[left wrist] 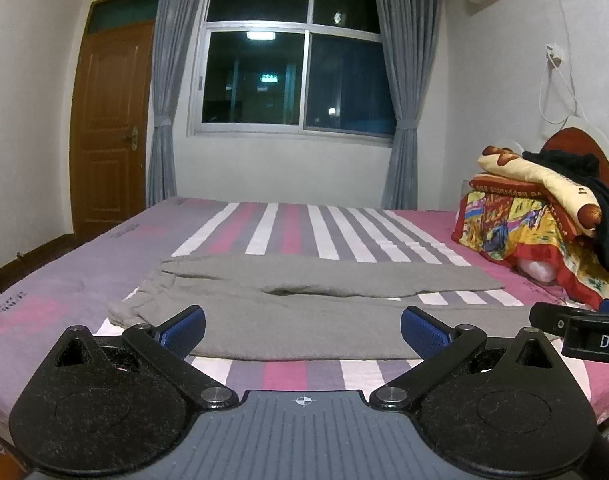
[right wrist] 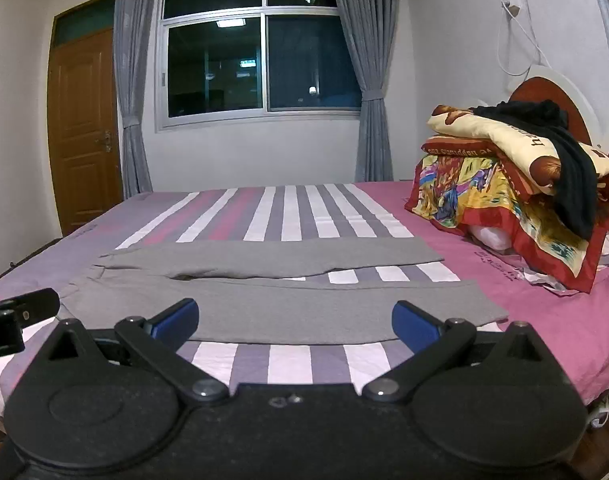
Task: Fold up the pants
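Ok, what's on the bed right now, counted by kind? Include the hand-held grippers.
Grey pants, spread flat: 1
Stack of folded patterned quilts: 1
Black garment draped over that stack: 1
Hand-held grippers, both open above the bed's near edge: 2, left hand-held gripper and right hand-held gripper
Total: 5

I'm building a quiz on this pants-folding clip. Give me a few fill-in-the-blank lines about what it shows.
1. The pants are ____ in colour.
2. They lie flat on the ____ bedsheet.
3. The left gripper and right gripper both have their jaws ____.

Missing words: grey; striped; open
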The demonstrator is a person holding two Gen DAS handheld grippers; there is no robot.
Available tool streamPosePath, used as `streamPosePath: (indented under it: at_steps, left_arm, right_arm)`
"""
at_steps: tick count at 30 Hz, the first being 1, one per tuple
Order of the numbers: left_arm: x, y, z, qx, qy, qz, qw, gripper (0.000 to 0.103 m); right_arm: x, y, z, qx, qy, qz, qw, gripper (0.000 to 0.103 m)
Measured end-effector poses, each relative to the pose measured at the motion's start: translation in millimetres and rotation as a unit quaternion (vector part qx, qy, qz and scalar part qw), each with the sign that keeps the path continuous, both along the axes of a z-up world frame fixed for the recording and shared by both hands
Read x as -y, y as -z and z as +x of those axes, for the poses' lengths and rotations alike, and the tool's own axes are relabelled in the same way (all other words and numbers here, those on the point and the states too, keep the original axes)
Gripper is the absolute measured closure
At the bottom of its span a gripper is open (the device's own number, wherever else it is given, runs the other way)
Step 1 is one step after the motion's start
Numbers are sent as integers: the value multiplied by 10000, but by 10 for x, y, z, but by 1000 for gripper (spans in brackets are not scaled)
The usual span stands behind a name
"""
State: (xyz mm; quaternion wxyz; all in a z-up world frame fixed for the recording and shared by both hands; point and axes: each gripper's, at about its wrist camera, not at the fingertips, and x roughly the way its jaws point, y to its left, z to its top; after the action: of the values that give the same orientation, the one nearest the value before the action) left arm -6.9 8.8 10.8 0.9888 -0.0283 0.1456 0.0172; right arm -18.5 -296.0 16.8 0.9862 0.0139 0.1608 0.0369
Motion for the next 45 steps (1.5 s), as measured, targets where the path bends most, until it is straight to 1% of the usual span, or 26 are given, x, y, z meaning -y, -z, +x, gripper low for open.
streamPosePath:
  at_steps: [10, 16, 45]
  left_arm:
    - [29, -38, -17, 62, -40, 113, 9999, 0]
    - [2, -60, -17, 83, -39, 118, 9999, 0]
    - [21, -71, -5, 90, -48, 121, 9999, 0]
  right_arm:
    - [-17, -26, -4, -24, 2, 2, 10000, 0]
    - [-45, -63, -17, 25, -41, -5, 10000, 0]
    - [-61, -50, 5, 25, -130, 16, 9999, 0]
